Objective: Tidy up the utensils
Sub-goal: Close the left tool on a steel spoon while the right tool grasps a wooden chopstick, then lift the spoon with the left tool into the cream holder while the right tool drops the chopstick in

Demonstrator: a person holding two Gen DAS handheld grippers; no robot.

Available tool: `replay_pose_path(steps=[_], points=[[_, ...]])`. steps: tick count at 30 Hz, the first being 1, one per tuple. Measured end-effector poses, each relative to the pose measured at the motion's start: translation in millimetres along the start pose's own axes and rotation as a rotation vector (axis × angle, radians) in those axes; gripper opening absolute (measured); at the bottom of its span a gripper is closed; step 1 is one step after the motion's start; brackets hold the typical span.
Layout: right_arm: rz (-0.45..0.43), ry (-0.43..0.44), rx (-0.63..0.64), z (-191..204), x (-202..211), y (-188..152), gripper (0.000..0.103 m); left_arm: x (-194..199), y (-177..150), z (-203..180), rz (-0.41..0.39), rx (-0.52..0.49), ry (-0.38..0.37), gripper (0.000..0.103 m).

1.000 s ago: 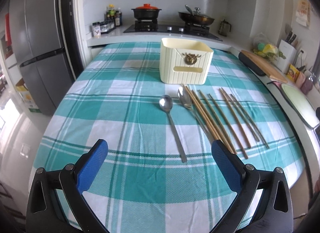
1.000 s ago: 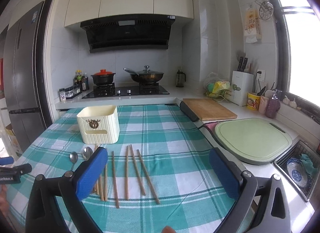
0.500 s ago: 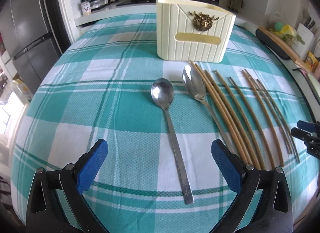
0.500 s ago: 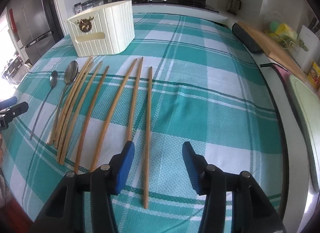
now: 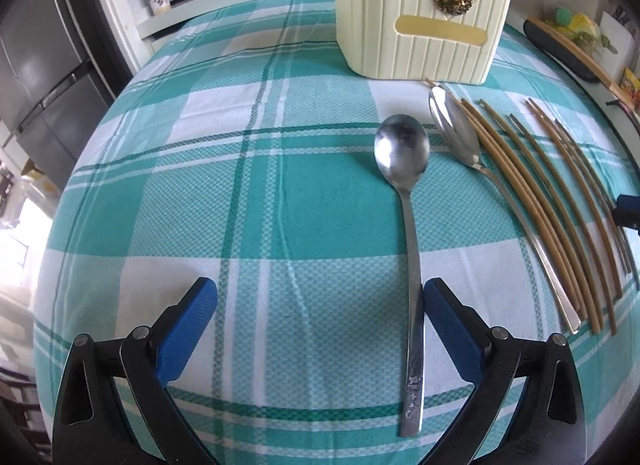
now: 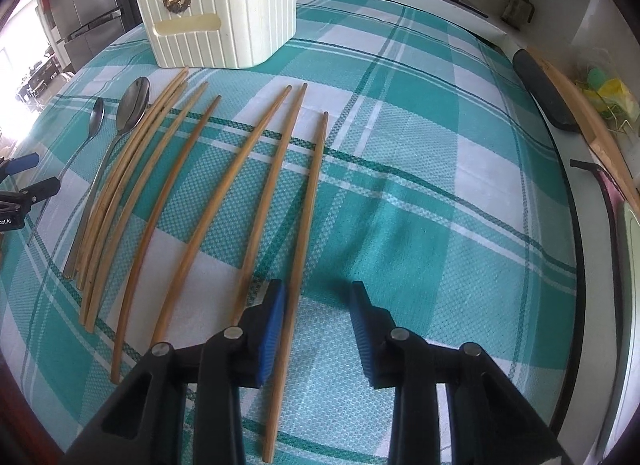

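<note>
- Your left gripper [image 5: 320,305] is spread wide and grasps nothing. The nearer spoon [image 5: 404,169] lies flat on the checked tablecloth [image 5: 200,185], its handle running between the pads and almost touching the right-hand one. Close off-centre and that pad probably shoves the handle sideways instead of pinching it.
- The spoon's handle is thin and lies flush on the cloth — come in too high and the pads likely slide over it; too low and they may drag the fabric into a fold.
- Your right gripper [image 6: 316,305] is partly released and holds nothing; the rightmost chopstick [image 6: 298,249] runs between its pads, hard against the left one. The neighbouring chopstick [image 6: 264,201] passes just outside that pad, so a sloppy closing could knock or roll it.
- A round stick could roll out of the pinch if you catch it near one end.
- The cream holder [image 6: 218,13] stands at the far end of the row, the second spoon [image 5: 454,131] and the bunched chopsticks [image 5: 532,201] just before it — a low carry could scatter them.
</note>
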State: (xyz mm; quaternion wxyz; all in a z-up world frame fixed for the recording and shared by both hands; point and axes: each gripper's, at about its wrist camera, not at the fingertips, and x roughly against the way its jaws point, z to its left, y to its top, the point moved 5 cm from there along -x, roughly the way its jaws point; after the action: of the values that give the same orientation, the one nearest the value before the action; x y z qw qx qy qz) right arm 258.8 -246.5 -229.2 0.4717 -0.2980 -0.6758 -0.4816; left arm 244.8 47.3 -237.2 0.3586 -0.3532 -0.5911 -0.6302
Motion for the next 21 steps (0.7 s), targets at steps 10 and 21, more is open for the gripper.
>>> replay_pose_path(steps=[10,21], points=[[0.039,0.03,0.009,-3,-19,43,0.034,-17,35,-39,0.046,-0.228,-0.098,0.09],[0.045,0.042,-0.056,-13,-48,103,0.014,-32,73,-50,0.048,-0.203,-0.162,0.036]])
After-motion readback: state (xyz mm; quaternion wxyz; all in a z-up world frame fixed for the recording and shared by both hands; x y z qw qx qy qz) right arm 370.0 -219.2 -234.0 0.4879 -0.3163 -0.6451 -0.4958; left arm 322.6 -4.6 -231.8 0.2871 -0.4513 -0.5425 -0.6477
